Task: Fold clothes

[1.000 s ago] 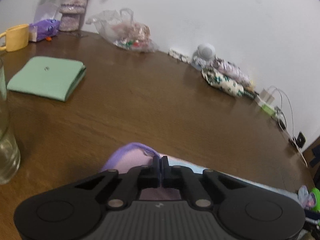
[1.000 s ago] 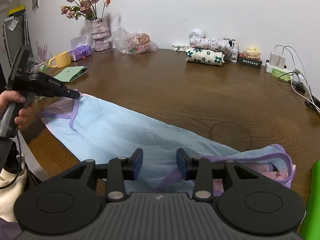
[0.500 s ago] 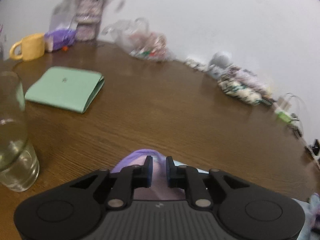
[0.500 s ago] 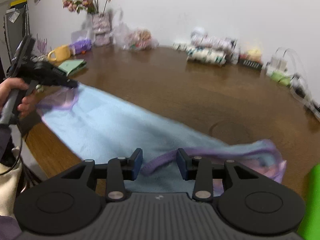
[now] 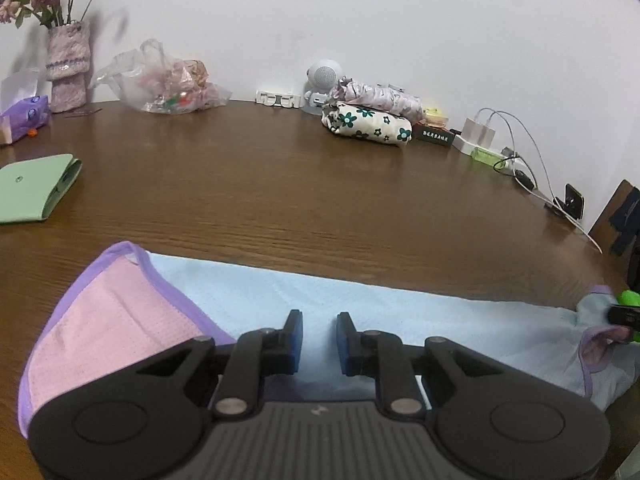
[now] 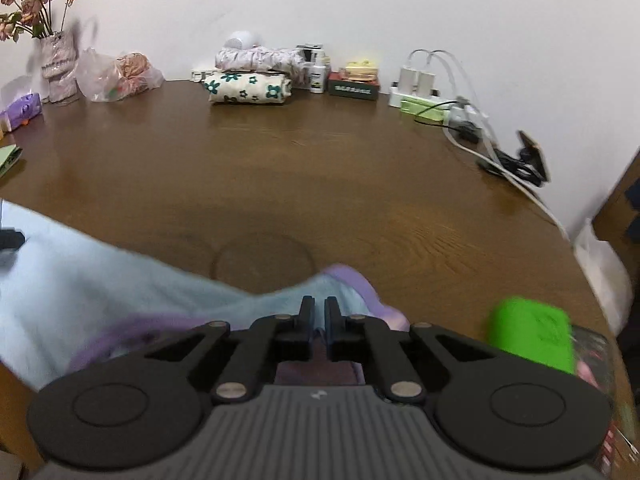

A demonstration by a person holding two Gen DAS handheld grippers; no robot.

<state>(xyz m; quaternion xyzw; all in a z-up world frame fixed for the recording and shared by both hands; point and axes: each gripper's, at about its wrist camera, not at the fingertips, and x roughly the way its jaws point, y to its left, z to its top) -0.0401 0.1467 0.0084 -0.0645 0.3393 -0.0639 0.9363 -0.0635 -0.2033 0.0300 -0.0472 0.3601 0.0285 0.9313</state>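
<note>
So the left gripper (image 5: 318,334) has its jaws opening, nothing pinched, hovering over a light blue mesh garment with purple trim and pink lining (image 5: 360,312) spread flat along the brown wooden table (image 5: 280,184).

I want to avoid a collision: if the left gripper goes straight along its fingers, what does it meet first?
Probably the light blue garment lying just ahead of the left gripper, whose jaws are opening; beyond it, bare wooden table. Depth is uncertain.

A home: wooden table (image 5: 280,184) with flower vase (image 5: 67,66), chargers (image 6: 416,80), folded laundry (image 5: 366,122).
</note>
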